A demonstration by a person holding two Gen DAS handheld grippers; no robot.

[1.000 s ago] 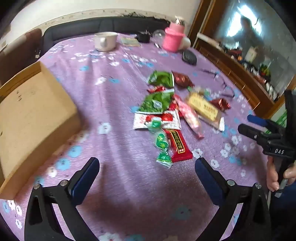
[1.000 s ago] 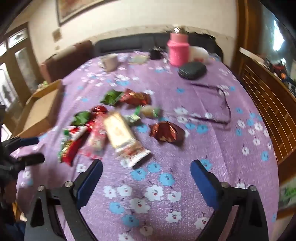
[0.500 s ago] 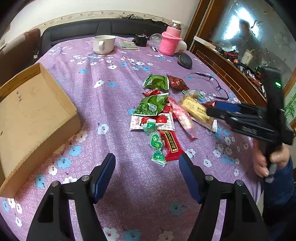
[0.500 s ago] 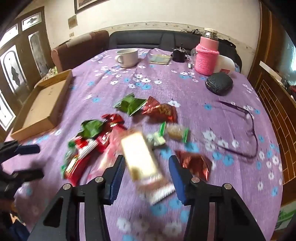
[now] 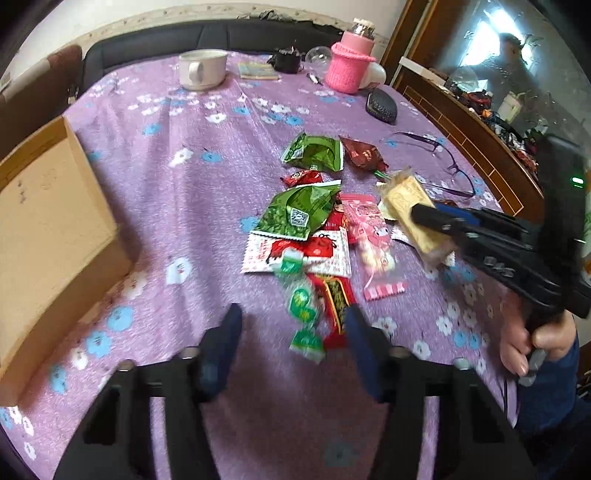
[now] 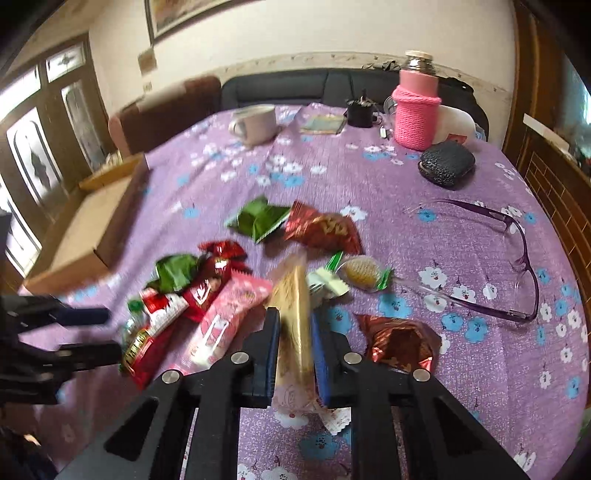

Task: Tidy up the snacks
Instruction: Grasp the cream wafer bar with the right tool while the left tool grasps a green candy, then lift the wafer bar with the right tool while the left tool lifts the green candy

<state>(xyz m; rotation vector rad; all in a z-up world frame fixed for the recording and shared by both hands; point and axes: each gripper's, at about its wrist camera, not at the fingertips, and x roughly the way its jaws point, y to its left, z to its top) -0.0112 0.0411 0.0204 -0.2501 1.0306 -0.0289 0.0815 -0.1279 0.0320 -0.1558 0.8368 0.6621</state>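
Now right tongs (image 6: 295, 345) pinching long beige cracker packet (image 6: 293, 317), lifted edge-up just above bench under purple flowered cloth (image 6: 388, 184). Left tongs (image 5: 291, 343) spread, hovering near green-wrapped candy strip (image 5: 301, 306) and dark red bar wrapper (image 5: 338, 299) at near end of snack pile. Shallow brown cardboard tray (image 5: 48, 225) well apart, left of pile.

Cream wall (image 6: 314, 33), dark sofa (image 6: 295, 88) behind purple floral tablecloth (image 6: 369, 184), wooden glazed doors (image 6: 37, 147) at left.
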